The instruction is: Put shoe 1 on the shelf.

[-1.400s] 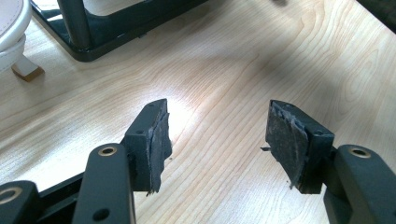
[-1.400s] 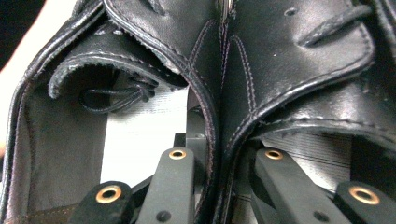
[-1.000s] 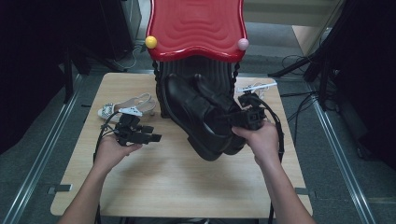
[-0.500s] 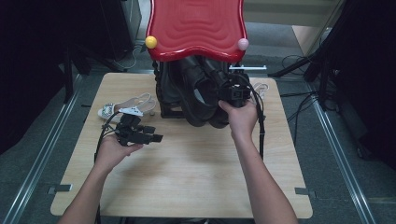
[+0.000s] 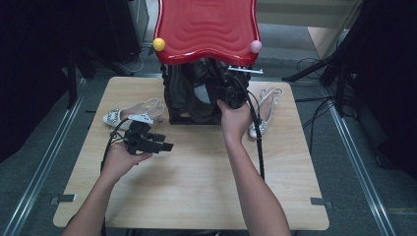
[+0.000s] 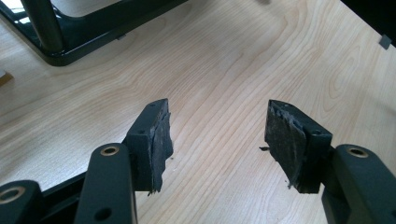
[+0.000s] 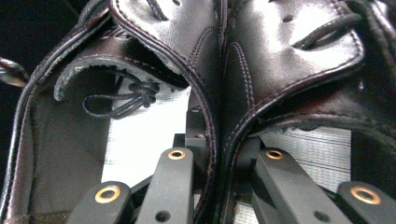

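- The right hand-held gripper [image 7: 212,186] is clenched on a pair of black leather shoes [image 7: 261,60], its jaws pinching the two inner collar walls where they press together; keep that squeeze steady so neither shoe slips out of the pair.
- In the high view the right hand-held gripper [image 5: 230,93] holds the shoes [image 5: 199,96] inside the black rack [image 5: 173,98], under its red top [image 5: 206,27]. My guess at the step in hand: seating the pair on the rack's shelf.
- Lower the soles flat onto the shelf before letting go. Only the collars are held, so the toes may sag or swing; a slow, level approach should keep them from catching the frame.
- Mind the loose laces [image 7: 119,100], which could snag on a jaw when it draws back; open fully, then pull straight out toward the person.
- The left hand-held gripper [image 6: 215,140] is released, with nothing between its pads, hovering over bare counter [image 6: 261,56] near the rack's foot [image 6: 70,42]. In the high view it [image 5: 164,146] sits well clear of the right arm's path.
- A pale sandal [image 5: 130,112] lies on the counter left of the rack and another [image 5: 263,110] lies right of it, beside the right wrist; avoid brushing the cable [image 5: 256,142] across that one while withdrawing.
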The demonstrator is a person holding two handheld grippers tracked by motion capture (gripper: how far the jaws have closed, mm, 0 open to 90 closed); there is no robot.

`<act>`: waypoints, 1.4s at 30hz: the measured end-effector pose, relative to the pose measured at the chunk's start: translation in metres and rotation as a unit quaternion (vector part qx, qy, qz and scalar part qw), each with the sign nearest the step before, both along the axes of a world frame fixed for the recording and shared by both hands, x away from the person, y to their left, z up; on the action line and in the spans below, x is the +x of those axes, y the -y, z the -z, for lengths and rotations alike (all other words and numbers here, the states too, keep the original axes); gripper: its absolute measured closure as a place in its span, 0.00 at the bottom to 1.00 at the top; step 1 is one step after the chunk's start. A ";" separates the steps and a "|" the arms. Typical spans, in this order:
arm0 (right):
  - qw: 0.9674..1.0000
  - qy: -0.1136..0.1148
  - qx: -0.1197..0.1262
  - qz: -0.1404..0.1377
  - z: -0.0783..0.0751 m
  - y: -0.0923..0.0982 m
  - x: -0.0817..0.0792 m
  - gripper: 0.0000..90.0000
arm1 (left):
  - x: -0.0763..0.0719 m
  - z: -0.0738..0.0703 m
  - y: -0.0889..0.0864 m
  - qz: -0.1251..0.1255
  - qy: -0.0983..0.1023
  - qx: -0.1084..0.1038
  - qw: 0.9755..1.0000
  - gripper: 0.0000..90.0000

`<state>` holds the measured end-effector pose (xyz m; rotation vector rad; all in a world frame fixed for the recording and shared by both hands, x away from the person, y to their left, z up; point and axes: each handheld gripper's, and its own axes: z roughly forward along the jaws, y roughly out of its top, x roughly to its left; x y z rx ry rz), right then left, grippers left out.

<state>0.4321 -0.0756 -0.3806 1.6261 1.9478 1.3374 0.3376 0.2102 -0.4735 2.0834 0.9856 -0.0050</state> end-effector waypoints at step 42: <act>0.994 0.049 0.000 -0.099 -0.014 0.007 -0.029 0.66 | -0.006 -0.020 0.003 0.002 0.010 -0.023 1.000 0.89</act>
